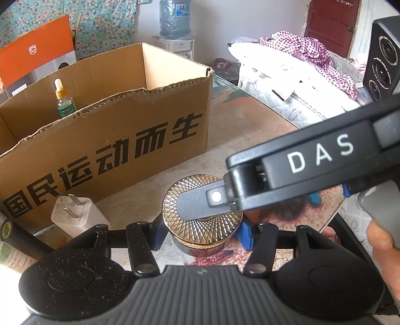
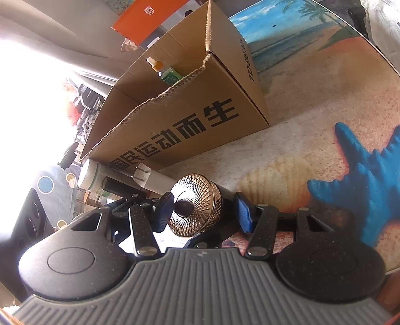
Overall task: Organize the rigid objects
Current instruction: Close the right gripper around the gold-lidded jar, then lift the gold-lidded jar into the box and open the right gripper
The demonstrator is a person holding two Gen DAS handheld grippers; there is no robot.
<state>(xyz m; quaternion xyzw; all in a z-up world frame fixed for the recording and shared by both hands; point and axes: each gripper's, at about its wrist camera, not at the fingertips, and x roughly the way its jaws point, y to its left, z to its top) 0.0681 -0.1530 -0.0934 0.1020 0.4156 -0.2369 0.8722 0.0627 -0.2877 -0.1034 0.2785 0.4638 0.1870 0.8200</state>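
Beyond the fingertips stands a round glass-topped table (image 2: 325, 82) printed with a beach scene: sand, a blue starfish (image 2: 370, 190), a pale shell (image 2: 272, 180), palms and sea at its far edge. Behind it a white plaster wall (image 1: 212, 27) rises, with a blue water-cooler bottle (image 1: 175, 17) on its white dispenser. To the left of the fingers hangs a teal floral curtain (image 1: 105, 22); to the right, a dark red wooden door (image 1: 330, 22) and a bed heaped with white quilted bedding (image 1: 270, 82) and pink checked cloth (image 1: 310, 50). Hard daylight washes out the far left.
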